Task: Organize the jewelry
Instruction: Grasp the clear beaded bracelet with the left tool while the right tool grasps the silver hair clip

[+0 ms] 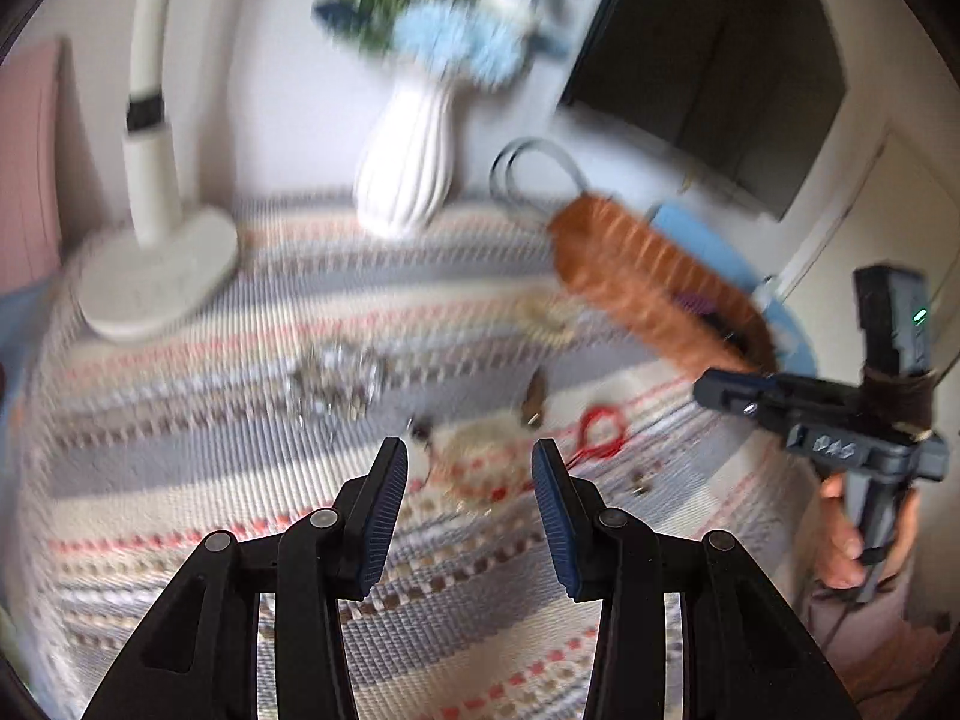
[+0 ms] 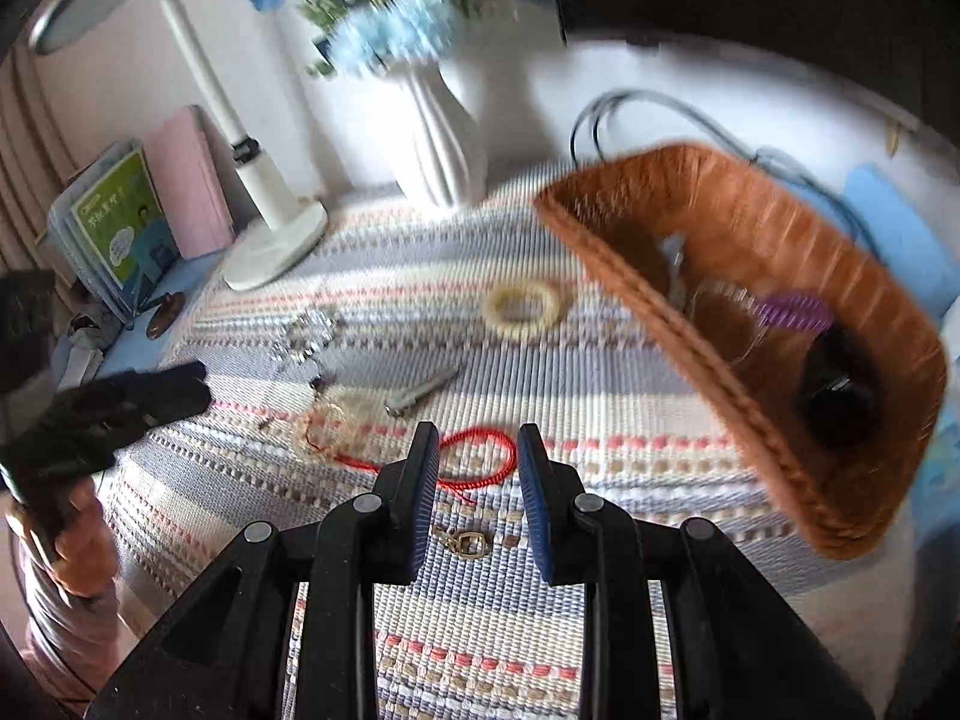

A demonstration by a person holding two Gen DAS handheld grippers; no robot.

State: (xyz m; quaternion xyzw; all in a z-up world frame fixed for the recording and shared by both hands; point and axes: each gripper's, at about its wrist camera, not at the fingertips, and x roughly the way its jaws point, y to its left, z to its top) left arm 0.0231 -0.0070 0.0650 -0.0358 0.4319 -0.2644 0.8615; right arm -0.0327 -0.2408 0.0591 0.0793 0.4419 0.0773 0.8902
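Observation:
Jewelry lies on a striped woven cloth (image 2: 480, 630): a red cord bracelet (image 2: 480, 456), a pale bangle (image 2: 522, 307), a beaded bracelet (image 2: 327, 429), a silver sparkly piece (image 2: 303, 339), a metal clip (image 2: 420, 391) and a small gold charm (image 2: 467, 542). A brown wicker basket (image 2: 750, 324) at the right holds a purple comb and dark items. My left gripper (image 1: 471, 462) is open and empty above the beaded bracelet (image 1: 480, 459). My right gripper (image 2: 474, 450) is open and empty over the red cord. The basket (image 1: 654, 288) and the red cord (image 1: 600, 432) also show in the left wrist view.
A white ribbed vase (image 2: 444, 138) with blue flowers and a white desk lamp (image 2: 270, 228) stand at the back. Books (image 2: 120, 228) lean at the far left. Cables (image 2: 660, 108) lie behind the basket. Both views are motion-blurred.

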